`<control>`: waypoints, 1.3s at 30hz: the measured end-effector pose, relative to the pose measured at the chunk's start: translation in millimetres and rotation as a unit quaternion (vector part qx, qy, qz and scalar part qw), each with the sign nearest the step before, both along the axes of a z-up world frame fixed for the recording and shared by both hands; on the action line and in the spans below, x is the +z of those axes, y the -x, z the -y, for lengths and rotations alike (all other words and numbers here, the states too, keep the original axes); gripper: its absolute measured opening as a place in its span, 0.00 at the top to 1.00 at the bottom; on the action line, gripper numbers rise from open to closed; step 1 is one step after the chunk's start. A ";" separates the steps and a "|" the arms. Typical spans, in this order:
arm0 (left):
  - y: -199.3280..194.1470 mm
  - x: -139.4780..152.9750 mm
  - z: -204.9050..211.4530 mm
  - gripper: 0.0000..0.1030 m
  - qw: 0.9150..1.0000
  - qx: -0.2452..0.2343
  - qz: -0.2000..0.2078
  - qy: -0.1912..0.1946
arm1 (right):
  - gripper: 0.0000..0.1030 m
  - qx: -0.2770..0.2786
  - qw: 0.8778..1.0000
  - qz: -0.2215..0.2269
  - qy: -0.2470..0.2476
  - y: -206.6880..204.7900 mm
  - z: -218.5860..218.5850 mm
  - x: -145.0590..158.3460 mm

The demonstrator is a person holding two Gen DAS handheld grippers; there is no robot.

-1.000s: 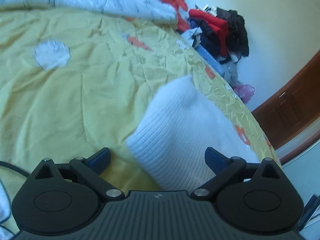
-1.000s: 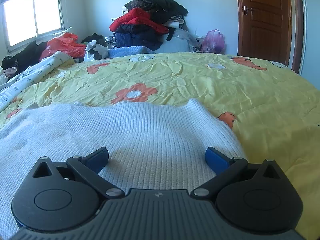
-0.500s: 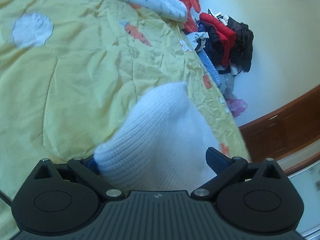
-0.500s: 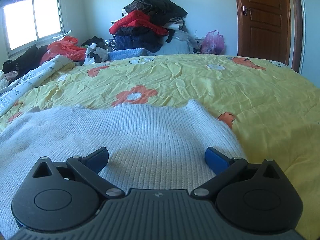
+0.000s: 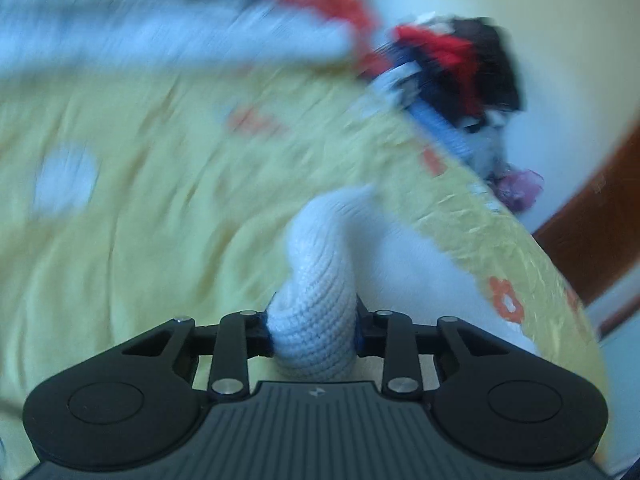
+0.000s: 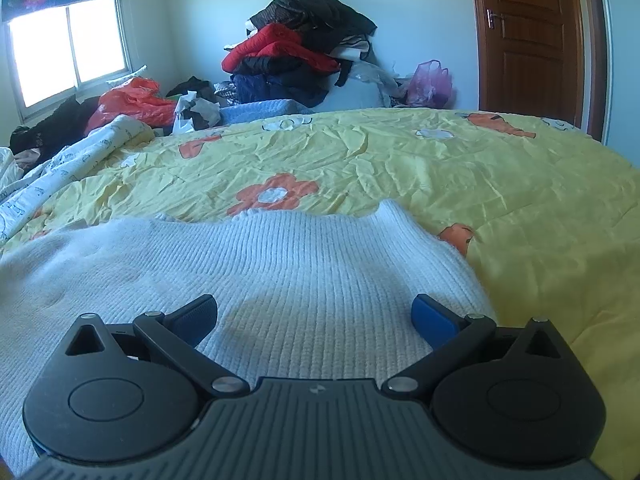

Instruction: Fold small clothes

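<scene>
Left gripper (image 5: 314, 326) jaws closing, pinching bunched edge of white knit garment (image 5: 320, 300) at 6 o'clock. Right gripper (image 6: 314, 314) jaws spread wide, released, above garment lying flat on yellow bedspread (image 6: 400, 160); clothes pile (image 6: 304, 56) at 12 o'clock.

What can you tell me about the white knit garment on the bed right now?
The white knit garment is a ribbed, soft-looking piece spread mostly flat on the yellow floral bedspread. One bunched end is pinched between the closing jaws of the left gripper and lifts off the bed in a rolled hump. The right gripper hangs open above its flat part, pads apart. Its far edge looks wavy.
</scene>
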State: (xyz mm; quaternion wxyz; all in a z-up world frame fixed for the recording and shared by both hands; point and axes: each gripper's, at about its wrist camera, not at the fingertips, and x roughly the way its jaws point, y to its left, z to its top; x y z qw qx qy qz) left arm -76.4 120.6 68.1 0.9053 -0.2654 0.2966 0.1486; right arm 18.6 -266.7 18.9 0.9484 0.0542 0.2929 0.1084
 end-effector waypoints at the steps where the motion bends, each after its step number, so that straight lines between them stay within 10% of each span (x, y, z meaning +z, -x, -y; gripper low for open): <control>1: 0.8 15.5 23.8 0.70 0.998 -0.027 0.028 -0.056 | 0.00 0.001 1.000 0.000 -0.002 0.1 0.7 -0.1; 4: 5.9 32.6 88.6 0.70 0.976 -0.113 0.080 -0.171 | 0.00 0.002 1.000 -0.001 -0.009 -0.2 2.6 0.2; 7: 9.7 9.3 149.1 0.70 0.935 -0.201 0.069 -0.285 | 0.00 0.002 1.000 -0.001 -0.021 -0.4 5.5 0.4; 13: 28.5 -39.7 180.8 0.70 0.885 -0.259 0.048 -0.383 | 0.00 -0.005 0.995 -0.041 -0.092 -8.3 20.4 14.1; 18: 28.1 -37.9 174.3 0.70 0.893 -0.258 0.053 -0.364 | 0.01 0.092 0.954 -0.110 -0.263 -28.0 8.1 37.9; 22: 30.2 -36.5 177.5 0.70 0.890 -0.261 0.056 -0.371 | 0.03 0.174 0.917 -0.213 -0.288 -62.4 -42.4 27.5; 31: 36.4 -40.0 175.0 0.70 0.876 -0.269 0.070 -0.393 | 0.07 0.230 0.922 -0.254 -0.182 -123.2 -151.3 44.8; 35: 38.1 -41.4 176.7 0.70 0.867 -0.273 0.071 -0.411 | 0.62 0.250 0.937 -0.222 -0.098 -129.4 -175.5 49.7; 39: 39.4 -32.0 178.8 0.70 0.863 -0.286 0.078 -0.409 | 0.72 0.285 0.936 -0.187 -0.083 -122.9 -156.0 59.0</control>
